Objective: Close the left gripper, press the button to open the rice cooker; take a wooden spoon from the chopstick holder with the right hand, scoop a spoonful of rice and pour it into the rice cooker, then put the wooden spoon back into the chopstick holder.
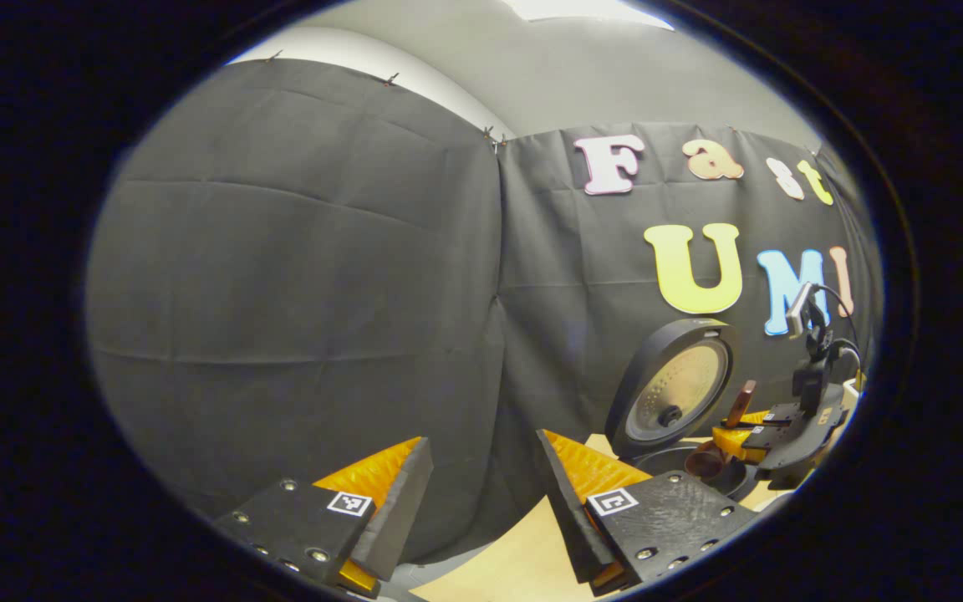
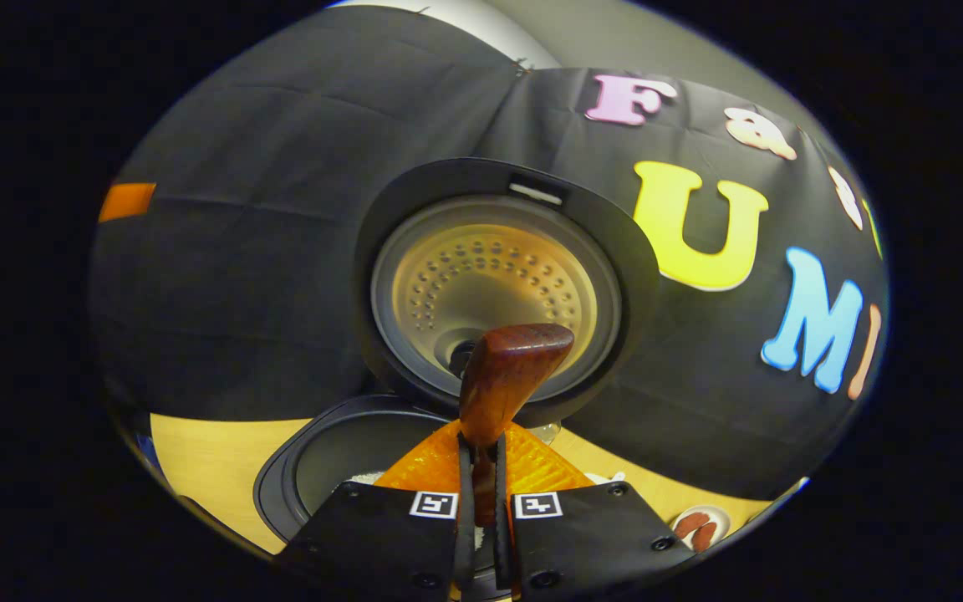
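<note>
In the right gripper view, the right gripper (image 2: pixel 481 477) has its two fingers drawn together on the handle of the wooden spoon (image 2: pixel 505 380), which rises between them with its broad end toward the camera. Just beyond stands the rice cooker (image 2: pixel 364 451) on the pale wooden table (image 2: pixel 197 460), its lid (image 2: pixel 494 284) swung fully up so the perforated inner plate faces the camera, and its dark pot lies open below the spoon. In the left gripper view, the left gripper (image 1: pixel 481 493) hangs with its fingers spread wide apart and nothing between them, well to the side of the cooker; farther off, the other gripper holds the spoon's bowl over the open pot.
</note>
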{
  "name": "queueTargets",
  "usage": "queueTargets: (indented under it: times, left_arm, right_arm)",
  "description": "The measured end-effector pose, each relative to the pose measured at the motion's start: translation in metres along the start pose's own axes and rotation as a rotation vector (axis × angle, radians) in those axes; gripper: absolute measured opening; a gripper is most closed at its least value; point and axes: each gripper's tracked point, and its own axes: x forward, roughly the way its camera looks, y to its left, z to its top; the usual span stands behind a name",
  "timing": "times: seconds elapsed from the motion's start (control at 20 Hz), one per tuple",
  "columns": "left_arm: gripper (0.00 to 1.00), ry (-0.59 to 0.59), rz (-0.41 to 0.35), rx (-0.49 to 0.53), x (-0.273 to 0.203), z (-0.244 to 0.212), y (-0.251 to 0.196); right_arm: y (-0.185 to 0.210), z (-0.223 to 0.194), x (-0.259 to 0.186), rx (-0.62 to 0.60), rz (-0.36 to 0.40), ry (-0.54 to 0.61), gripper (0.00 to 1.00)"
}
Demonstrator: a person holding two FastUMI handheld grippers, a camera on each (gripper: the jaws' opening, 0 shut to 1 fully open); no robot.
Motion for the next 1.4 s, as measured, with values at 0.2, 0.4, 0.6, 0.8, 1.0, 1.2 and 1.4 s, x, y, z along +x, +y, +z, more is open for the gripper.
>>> queueTargets:
  times: [0.2, 0.4, 0.6, 0.8, 1.0, 1.2, 1.4]
  left_arm:
    - [0.77, -0.002, -0.01, 0.002, 0.003, 0.002, -0.005]
    - [0.78, -0.012, -0.03, -0.004, 0.006, 0.009, -0.014]
    - [0.79, -0.031, -0.07, -0.008, 0.009, 0.019, -0.033]
    - [0.79, -0.048, -0.125, -0.018, 0.01, 0.026, -0.061]
    - [0.77, -0.061, -0.182, -0.031, 0.008, 0.032, -0.093]
    - [0.77, -0.069, -0.241, -0.032, 0.004, 0.037, -0.127]
    - [0.77, -0.086, -0.291, -0.033, -0.002, 0.047, -0.154]
  right_arm:
    - [-0.001, 0.006, -0.004, 0.003, 0.01, -0.009, 0.07]
    - [-0.007, 0.009, -0.007, 0.231, 0.033, 0.007, 0.11]
    - [-0.027, 0.02, -0.029, 0.43, 0.022, -0.002, 0.11]
    - [-0.056, 0.028, -0.057, 0.539, -0.008, -0.027, 0.11]
    - [-0.093, 0.024, -0.09, 0.654, -0.065, -0.045, 0.11]
    - [-0.137, 0.007, -0.125, 0.73, -0.164, -0.053, 0.11]
    - [-0.174, -0.01, -0.159, 0.768, -0.254, -0.048, 0.11]
